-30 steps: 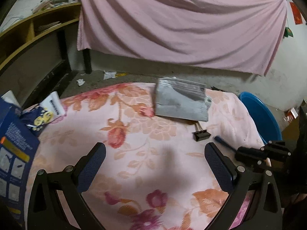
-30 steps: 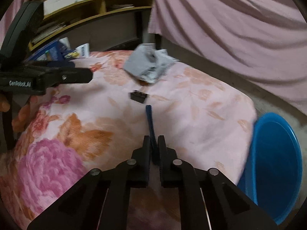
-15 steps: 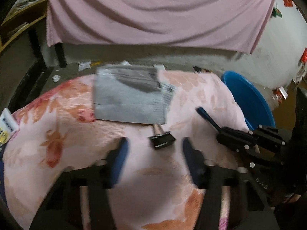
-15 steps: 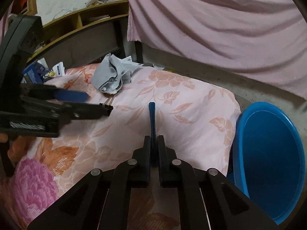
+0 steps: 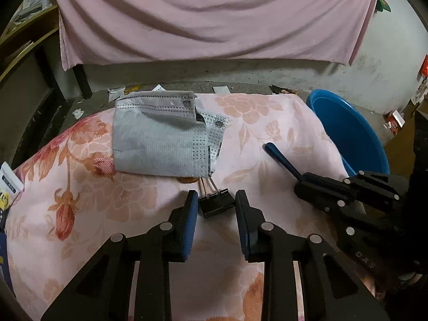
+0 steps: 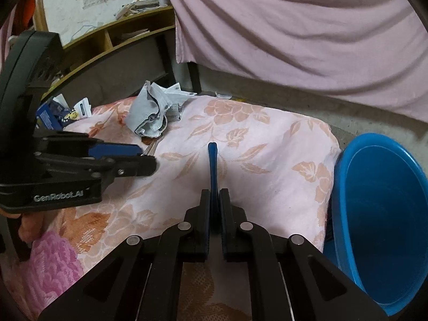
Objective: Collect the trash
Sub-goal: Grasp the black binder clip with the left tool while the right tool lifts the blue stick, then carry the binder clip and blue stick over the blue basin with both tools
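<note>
Now, my left tongs (image 5: 216, 208) were closing around the black binder clip (image 5: 215, 205), which lay on the floral-covered worktop (image 5: 128, 200) just below the grey face mask (image 5: 163, 141). The pads had not yet pressed on it, as far as I could see. My worry was the clip's wire handles: they ran back under the mask's edge, so a lift could have dragged the mask along or tipped the clip out sideways. The soft cloth could also have let the clip sink and slip under the pads. My right tongs (image 6: 214, 200) were clenched on a thin blue stick (image 6: 213, 165), pointing away across the cloth, with the blue basin (image 6: 379, 214) just beside the worktop's right edge. A loose hold there might have let it swing or drop short.
</note>
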The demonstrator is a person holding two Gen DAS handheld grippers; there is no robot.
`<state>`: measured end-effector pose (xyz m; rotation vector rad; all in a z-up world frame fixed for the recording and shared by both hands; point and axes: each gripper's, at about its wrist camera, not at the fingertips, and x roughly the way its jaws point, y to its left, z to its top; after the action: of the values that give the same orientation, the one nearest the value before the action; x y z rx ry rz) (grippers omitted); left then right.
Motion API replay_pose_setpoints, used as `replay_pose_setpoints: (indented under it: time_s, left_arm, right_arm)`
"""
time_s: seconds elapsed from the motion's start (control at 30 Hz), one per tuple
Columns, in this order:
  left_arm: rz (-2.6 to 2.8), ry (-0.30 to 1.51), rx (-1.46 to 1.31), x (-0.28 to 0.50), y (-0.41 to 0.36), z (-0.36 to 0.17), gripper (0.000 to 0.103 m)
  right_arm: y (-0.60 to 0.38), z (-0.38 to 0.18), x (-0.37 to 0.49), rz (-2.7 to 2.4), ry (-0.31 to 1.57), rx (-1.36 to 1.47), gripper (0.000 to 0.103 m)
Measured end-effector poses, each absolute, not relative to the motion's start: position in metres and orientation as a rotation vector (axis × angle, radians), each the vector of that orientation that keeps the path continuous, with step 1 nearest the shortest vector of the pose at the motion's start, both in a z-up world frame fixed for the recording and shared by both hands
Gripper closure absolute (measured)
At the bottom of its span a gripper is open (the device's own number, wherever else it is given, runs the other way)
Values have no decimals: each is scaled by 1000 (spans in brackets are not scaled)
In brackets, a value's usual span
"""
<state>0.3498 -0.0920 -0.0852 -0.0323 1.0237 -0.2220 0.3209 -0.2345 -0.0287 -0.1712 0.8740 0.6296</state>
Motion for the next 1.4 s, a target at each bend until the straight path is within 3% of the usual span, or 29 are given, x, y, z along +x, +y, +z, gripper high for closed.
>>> replay_pose_setpoints:
  time_s: [0.43,0.9,1.13,1.4]
  left_arm:
    - [-242,831,-117,301,-88,-47,79]
    - [-324,350,-109,272,-125,47,79]
    - [-406,141,-45,260,-151,75,79]
    - [-464,76,-15,262,-190,75,79]
  right_arm:
    - [-250,9,277,543,587,-154,99]
    - [-313,74,227,427,88,-22,99]
    - [-337,93,206,315,-59,-3,99]
    - [-369,99,196,221,-125,-11,99]
